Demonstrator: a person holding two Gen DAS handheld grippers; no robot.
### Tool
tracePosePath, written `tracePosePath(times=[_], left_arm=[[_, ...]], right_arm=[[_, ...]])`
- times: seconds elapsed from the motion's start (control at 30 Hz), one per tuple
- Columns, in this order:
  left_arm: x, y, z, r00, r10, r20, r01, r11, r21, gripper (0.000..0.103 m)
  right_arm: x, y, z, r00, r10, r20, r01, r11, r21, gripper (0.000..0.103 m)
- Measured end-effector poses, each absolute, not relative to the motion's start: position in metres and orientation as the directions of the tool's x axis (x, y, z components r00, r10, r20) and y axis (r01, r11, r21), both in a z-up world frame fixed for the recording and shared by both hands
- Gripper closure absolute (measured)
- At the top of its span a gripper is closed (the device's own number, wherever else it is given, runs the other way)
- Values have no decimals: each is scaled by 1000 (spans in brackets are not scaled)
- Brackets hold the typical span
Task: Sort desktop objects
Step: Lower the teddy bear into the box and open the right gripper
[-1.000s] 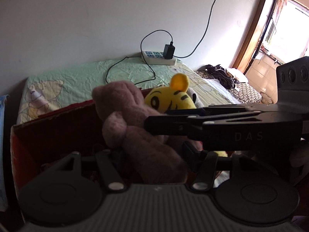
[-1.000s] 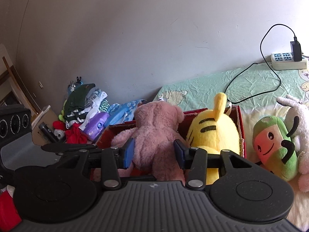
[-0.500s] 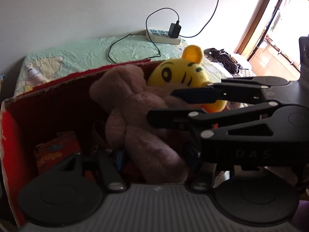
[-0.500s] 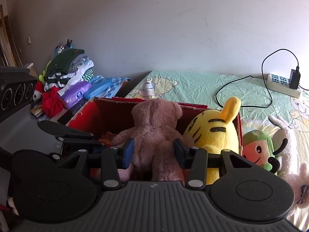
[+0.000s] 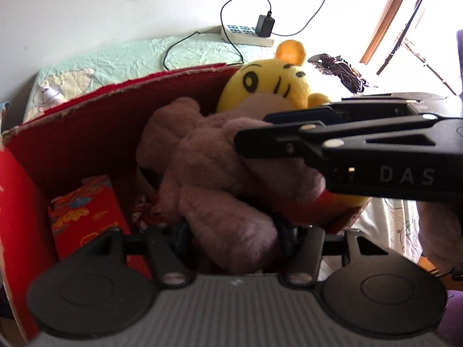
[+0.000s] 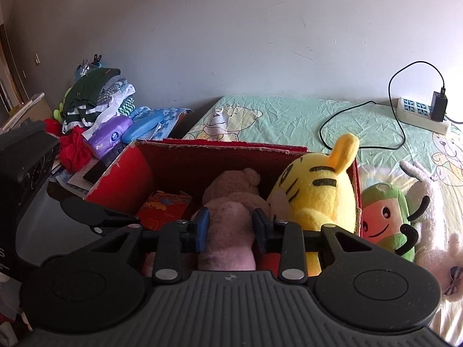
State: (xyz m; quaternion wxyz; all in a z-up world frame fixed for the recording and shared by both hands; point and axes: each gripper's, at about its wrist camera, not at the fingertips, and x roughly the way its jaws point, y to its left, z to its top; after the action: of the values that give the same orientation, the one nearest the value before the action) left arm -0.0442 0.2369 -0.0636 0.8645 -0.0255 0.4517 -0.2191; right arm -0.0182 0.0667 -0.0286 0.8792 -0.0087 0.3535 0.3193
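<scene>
The fuzzy pink teddy bear (image 6: 228, 211) lies inside the red cardboard box (image 6: 202, 156), its soft nap pressed between both tools. The right tool (image 6: 230, 230) is clenched on the bear's plush body, its blue-padded fingers (image 6: 201, 225) sinking into the pile on either side. The left tool (image 5: 231, 237) grips a rounded limb of the same bear (image 5: 220, 173), the fabric bulging between its black fingers.

Beside the bear, against the box's right wall, leans a smooth yellow tiger plush (image 6: 315, 190) with black stripes and one rounded orange-tipped ear. A flat red packet printed with orange flowers (image 5: 86, 211) stands in the box's left corner. The box has a ragged, torn rim.

The box sits on a bed with a crinkled mint-green sheet (image 6: 289, 118). Just outside the box's right wall sits a green-and-pink watermelon-like plush (image 6: 385, 217), touching a shaggy white rabbit plush (image 6: 425, 190). A white power strip (image 6: 419, 115) lies near the wall.
</scene>
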Motion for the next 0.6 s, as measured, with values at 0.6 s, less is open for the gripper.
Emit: tracePosePath(times=[0.6], left_arm=[[-42,244,-64,506,-408,-760,307,909,-284,39]], right_arm=[[-17,53,-45,471,594,-652,-482,792,375,75]])
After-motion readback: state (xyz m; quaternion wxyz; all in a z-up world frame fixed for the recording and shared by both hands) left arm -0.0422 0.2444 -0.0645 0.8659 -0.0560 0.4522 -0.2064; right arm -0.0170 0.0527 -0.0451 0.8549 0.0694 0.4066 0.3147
